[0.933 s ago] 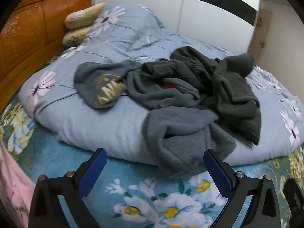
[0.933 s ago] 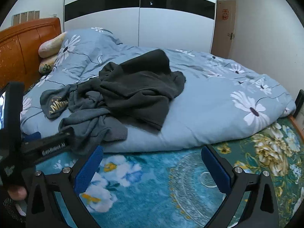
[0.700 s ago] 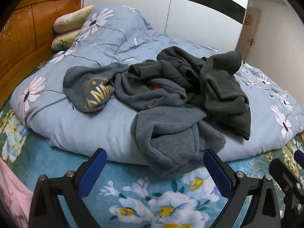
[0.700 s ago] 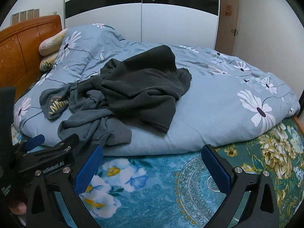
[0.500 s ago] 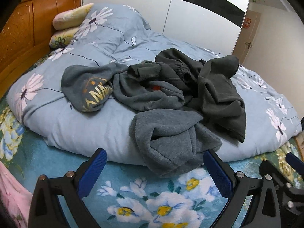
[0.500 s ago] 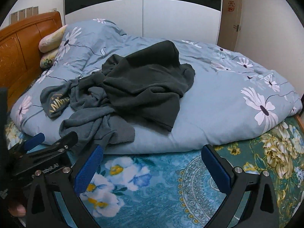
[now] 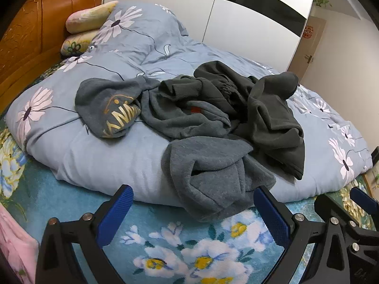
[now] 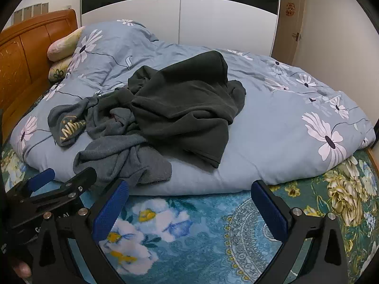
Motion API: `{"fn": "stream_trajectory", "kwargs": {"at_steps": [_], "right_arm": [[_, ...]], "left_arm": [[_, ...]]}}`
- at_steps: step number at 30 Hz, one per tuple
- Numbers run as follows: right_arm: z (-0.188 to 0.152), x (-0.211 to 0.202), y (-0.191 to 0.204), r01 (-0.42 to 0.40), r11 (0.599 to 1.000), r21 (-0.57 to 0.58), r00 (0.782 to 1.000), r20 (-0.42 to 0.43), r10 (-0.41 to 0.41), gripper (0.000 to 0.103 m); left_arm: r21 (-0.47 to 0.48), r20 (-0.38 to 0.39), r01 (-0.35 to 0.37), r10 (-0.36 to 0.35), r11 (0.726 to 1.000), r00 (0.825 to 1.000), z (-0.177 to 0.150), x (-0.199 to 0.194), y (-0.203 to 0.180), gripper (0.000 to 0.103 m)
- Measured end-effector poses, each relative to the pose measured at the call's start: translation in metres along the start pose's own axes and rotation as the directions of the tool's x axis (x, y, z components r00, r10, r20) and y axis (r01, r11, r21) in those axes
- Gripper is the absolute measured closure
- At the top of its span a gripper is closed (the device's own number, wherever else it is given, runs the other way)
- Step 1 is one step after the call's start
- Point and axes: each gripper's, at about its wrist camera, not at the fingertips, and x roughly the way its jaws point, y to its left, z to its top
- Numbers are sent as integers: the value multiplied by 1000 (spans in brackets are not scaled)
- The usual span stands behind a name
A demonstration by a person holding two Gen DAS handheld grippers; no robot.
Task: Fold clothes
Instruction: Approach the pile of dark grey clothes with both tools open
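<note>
From my left gripper (image 7: pixel 193 209), jaws wide and empty, I see two crumpled garments, a grey sweatshirt (image 7: pixel 189 127) and darker trousers (image 7: pixel 267 108), heaped on one quilt (image 7: pixel 94 156); my right gripper (image 8: pixel 189 207), equally spread and empty, faces them.
</note>
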Motion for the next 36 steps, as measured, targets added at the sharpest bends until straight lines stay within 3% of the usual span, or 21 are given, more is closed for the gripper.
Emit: {"fn": "stream_trajectory", "kwargs": {"at_steps": [5,17,21,36], "right_arm": [[1,2,3,-11,1000,-7,1000,-9,11,1],[3,6,3,-17,1000,5,999,-30,17,1],[4,10,3,-37,999,11,998,-46,37,16],[14,18,11,-54,999,1,997,-50,54,16]], "left_arm": [[20,-14,23,-22,1000,1000,-1,-4,24,0],[30,-27,36,-35,999,999,-1,-6,27,0],[35,-26,32,-31,999,999,0,-6,25,0],[-31,-19,12,-13,999,1000,5,-2,34,0]]}}
